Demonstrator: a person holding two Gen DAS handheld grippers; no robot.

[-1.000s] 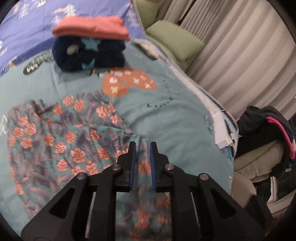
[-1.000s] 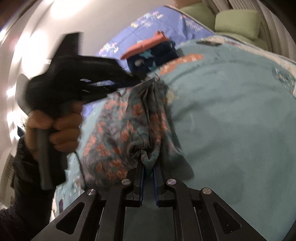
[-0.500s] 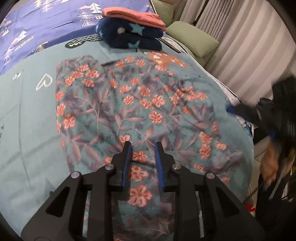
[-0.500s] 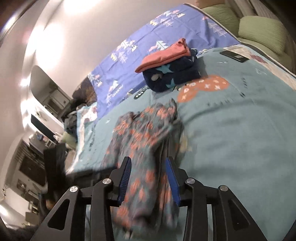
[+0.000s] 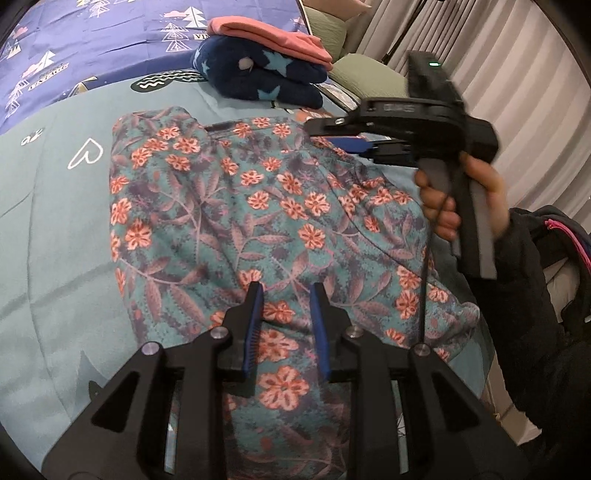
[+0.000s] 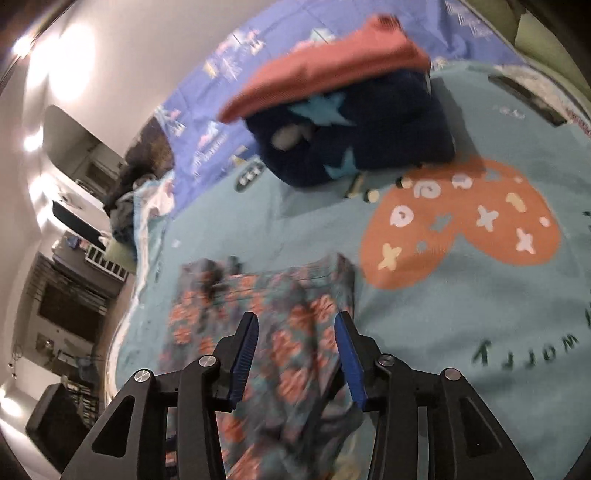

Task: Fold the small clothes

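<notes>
Left wrist view: floral garment (image 5: 236, 221) spread flat on teal bedspread (image 5: 48, 229), under left gripper (image 5: 286, 295). Fingers parted, nothing pinched, cloth lying beneath them; just been opening. Right gripper (image 5: 334, 134) held by a hand (image 5: 461, 199) over far edge of garment, near folded navy star-print piece (image 5: 258, 79) topped by folded coral piece (image 5: 269, 35). Right wrist view, blurred: right gripper (image 6: 297, 325) above garment's edge (image 6: 258, 314), fingers apart and just been opening, gripping nothing. Orange heart print (image 6: 469, 225) just beside garment; folded stack (image 6: 351, 129) beyond.
</notes>
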